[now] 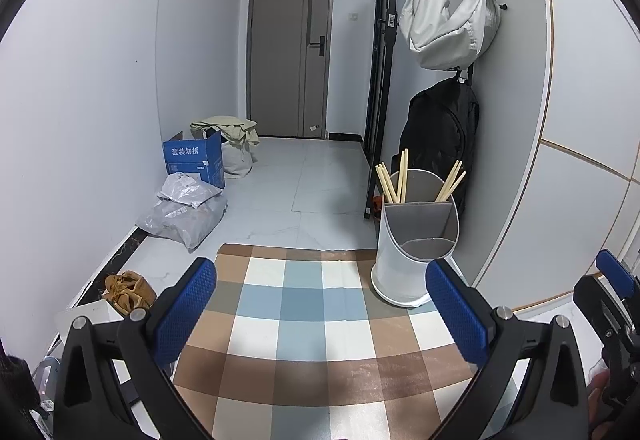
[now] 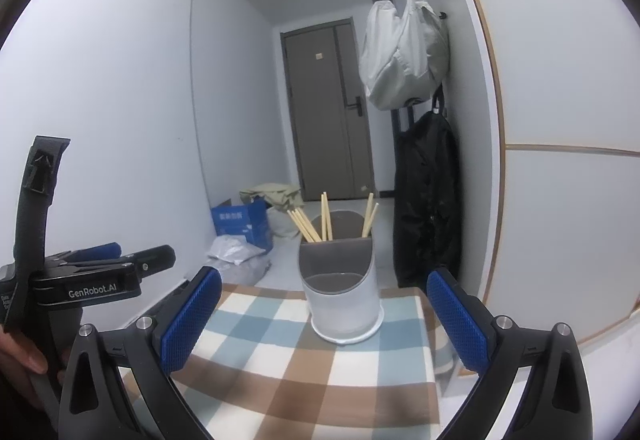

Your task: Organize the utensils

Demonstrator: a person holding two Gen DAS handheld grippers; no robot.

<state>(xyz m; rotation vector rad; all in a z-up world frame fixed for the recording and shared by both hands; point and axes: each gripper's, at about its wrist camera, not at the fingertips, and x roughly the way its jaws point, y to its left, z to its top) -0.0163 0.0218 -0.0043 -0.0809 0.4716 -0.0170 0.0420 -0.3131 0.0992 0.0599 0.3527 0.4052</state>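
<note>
Closest to the lens is the right gripper (image 2: pixel 322 316), blue pads spread wide with nothing between them, hanging over the checked cloth (image 2: pixel 280 368) that covers the bench. The left gripper (image 1: pixel 320 314) is the same deal: released, empty, parked over the cloth.

The utensil holder (image 2: pixel 342 304) stands upright on the far part of the cloth, toward the right corner in the left wrist view. It's white with a grey insert split into compartments. The chopsticks (image 2: pixel 306 226) are all in the taller back compartment, leaning in loose clusters to the left, middle and right. The lower front compartment looks empty, as far as I can tell.

I don't see any loose utensils on the cloth, so my guess is the sorting is basically finished, or the next piece is somewhere out of view. If another one goes in, I'd come down from straight above, aim for the gap between the clusters, and let go low so it doesn't bounce or tip the holder.

Behind it all: a black backpack (image 2: pixel 426 199) and a pale bag (image 2: pixel 400 55) hanging on the wall.
</note>
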